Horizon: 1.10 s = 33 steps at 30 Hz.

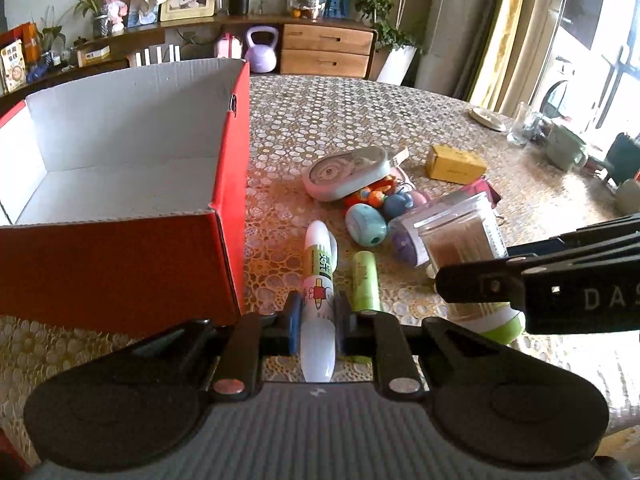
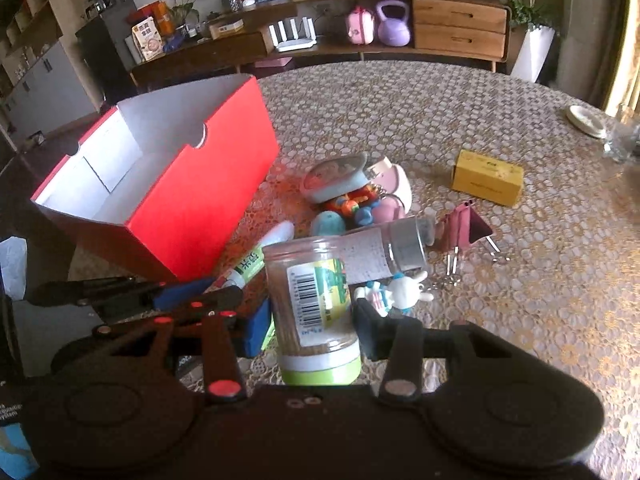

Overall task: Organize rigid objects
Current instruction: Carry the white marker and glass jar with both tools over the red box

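L gripper point(image 1: 318, 312): clenched on a white plastic glue pen with green label and cartoon print point(image 1: 318, 280); blue pads press its sides abt mid-length.
Glue pen axis: runs along the gripper's fingers, rounded white tip pointing away toward the clutter, other end back toward the camera. Held just above the table, next to the box's near corner.
R gripper point(image 2: 312, 320): closed on a clear plastic toothpick jar with lime-green cap point(image 2: 314, 304); pads on both sides of its barcode label.
Jar axis: roughly along the fingers, green cap toward the camera, clear base pointing away toward the pile. Tilted, not upright.
Beside L jaws: short lime-green cylinder point(image 1: 365, 282) lying on the table just right of the pen, approx parallel to it.
Box: open red cardboard box w/ white inside point(image 1: 224, 152), left of the pen; no items seen in it.
Pile: pale oval correction-tape dispenser point(image 1: 346, 172), teal egg-shaped toy point(image 1: 366, 224), clear bottle w/ grey cap lying on its side point(image 2: 400, 244), white rabbit figure point(image 2: 400, 288), pink binder clips point(image 2: 466, 228), all close together mid-table.
Further out: yellow cardboard box point(image 2: 488, 178), apart from the pile.
Table: round, lace-pattern cover point(image 2: 440, 112).
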Motion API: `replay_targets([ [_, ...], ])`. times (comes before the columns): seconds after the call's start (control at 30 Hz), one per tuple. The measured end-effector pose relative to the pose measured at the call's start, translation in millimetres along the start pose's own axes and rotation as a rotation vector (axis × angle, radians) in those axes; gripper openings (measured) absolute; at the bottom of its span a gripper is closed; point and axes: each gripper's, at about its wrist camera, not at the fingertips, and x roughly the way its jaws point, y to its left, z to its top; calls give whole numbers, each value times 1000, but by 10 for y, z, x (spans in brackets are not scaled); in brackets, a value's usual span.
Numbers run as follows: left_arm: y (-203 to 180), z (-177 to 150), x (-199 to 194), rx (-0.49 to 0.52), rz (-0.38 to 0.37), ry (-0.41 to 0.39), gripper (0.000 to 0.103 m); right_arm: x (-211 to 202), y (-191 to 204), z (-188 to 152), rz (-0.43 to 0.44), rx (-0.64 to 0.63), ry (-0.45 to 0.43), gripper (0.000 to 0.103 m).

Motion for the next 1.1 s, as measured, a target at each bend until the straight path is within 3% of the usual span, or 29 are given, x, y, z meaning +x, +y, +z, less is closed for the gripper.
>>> replay_targets([
  [0.4, 55, 158, -402, -25, -39, -39, 17, -452, 190, 51, -43, -4, -61, 45],
  [0.8, 166, 506, -958, -48, -89, -134, 17, -786, 443, 275, -42, -35, -115, 45],
  [1.1, 495, 827, -1333, -41, -20, -243, 17, -741, 787, 551, -19, -81, -124, 45],
])
